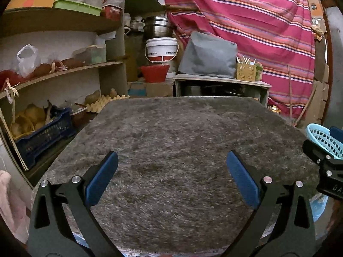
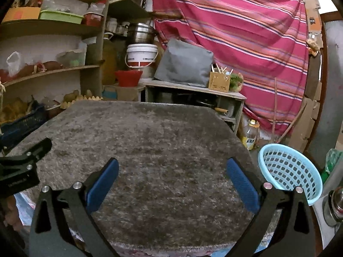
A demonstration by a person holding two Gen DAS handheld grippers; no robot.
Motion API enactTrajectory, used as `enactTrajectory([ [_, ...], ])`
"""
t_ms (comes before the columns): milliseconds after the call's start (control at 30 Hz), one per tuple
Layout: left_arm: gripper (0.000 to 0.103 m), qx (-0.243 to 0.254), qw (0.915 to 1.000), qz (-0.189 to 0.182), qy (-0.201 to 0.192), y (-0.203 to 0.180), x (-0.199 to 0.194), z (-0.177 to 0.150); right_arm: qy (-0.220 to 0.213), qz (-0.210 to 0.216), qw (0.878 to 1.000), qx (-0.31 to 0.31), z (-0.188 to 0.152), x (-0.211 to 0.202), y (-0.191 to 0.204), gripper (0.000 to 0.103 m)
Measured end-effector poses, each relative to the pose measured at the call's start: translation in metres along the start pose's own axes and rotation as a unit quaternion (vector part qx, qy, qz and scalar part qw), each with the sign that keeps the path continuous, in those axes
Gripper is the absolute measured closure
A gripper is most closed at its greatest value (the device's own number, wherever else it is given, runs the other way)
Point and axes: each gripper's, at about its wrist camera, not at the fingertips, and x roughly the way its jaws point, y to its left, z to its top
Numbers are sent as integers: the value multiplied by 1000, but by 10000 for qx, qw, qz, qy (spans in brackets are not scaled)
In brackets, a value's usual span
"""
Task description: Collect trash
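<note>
A light blue plastic basket (image 2: 293, 171) stands tilted off the right edge of the table; its rim also shows in the left wrist view (image 1: 321, 138). My left gripper (image 1: 172, 171) is open and empty above the grey shaggy table cover (image 1: 171, 128). My right gripper (image 2: 172, 175) is open and empty above the same cover (image 2: 150, 132). No trash shows on the cover in either view. The right gripper's body shows at the right edge of the left wrist view (image 1: 325, 167); the left gripper's body shows at the left of the right wrist view (image 2: 21, 167).
Wooden shelves (image 1: 64, 72) with bags, boxes and a dark blue crate (image 1: 42, 137) stand on the left. A low cabinet (image 1: 220, 85), a white bucket (image 1: 161, 49) and a striped red cloth (image 1: 257, 32) lie behind the table. A yellow bottle (image 2: 250, 132) stands on the floor at right.
</note>
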Motion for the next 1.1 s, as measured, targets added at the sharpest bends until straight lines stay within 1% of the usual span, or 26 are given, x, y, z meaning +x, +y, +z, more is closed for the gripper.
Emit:
enactTrajectory([
  [467,5,6,9999,-111,-93,-1,-3,2,-108,62,9999,-18,5,-1,6,5],
  [733,5,52,9999,-88,-139,-1,-5,2,-100,51,9999,6,5,1,8,5],
  [1100,5,-11,9998,-27,-181,3,-4,2,-112,44,9999,-12,5,1,7,5],
])
